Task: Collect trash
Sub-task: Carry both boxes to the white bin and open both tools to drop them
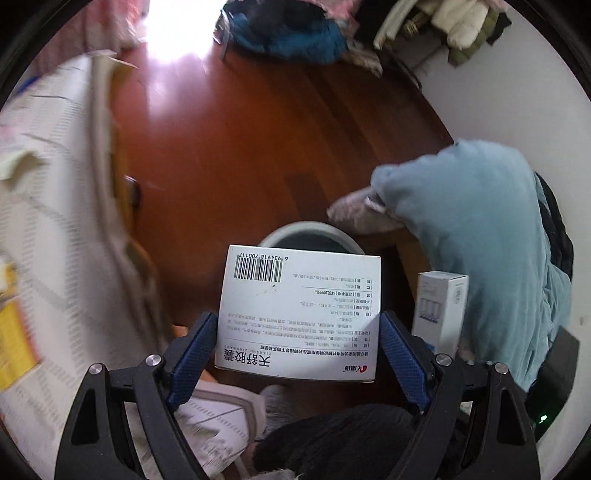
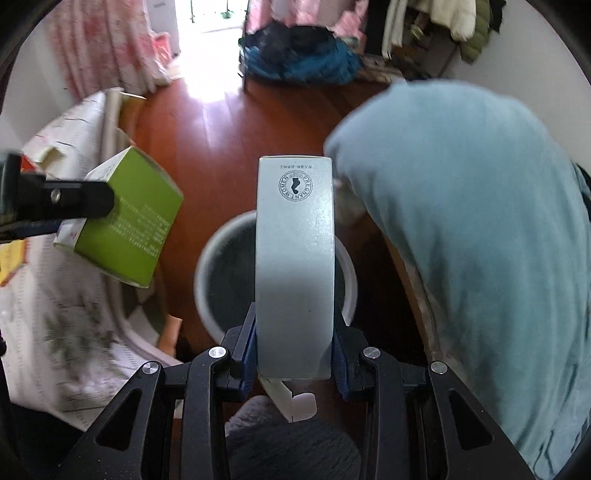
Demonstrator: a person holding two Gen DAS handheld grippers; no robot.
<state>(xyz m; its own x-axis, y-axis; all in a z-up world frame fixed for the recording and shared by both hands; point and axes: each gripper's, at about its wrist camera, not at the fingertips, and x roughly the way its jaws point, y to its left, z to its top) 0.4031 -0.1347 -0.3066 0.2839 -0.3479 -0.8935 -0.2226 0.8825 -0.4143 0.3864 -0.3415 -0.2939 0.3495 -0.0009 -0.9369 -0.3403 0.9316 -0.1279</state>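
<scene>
My left gripper [image 1: 299,318] is shut on a wide white medicine box [image 1: 299,314] with a barcode, its blue pads pressing both sides. The box hangs just short of a round white-rimmed bin [image 1: 295,226] standing on the floor. In the right wrist view this box shows a green face [image 2: 129,221], with the left gripper's black finger [image 2: 74,199] across it. My right gripper [image 2: 294,321] is shut on a tall grey-white box [image 2: 295,266] with a round stamp, held over the bin [image 2: 207,266]. That tall box [image 1: 439,310] also appears in the left wrist view.
A bed with a white patterned cover [image 1: 55,221] runs along the left. A light blue cloth [image 2: 461,221] drapes over something right of the bin. Piled clothes [image 1: 288,33] lie at the far end of the reddish wooden floor [image 1: 240,147]. A grey fuzzy slipper [image 2: 288,443] is below the grippers.
</scene>
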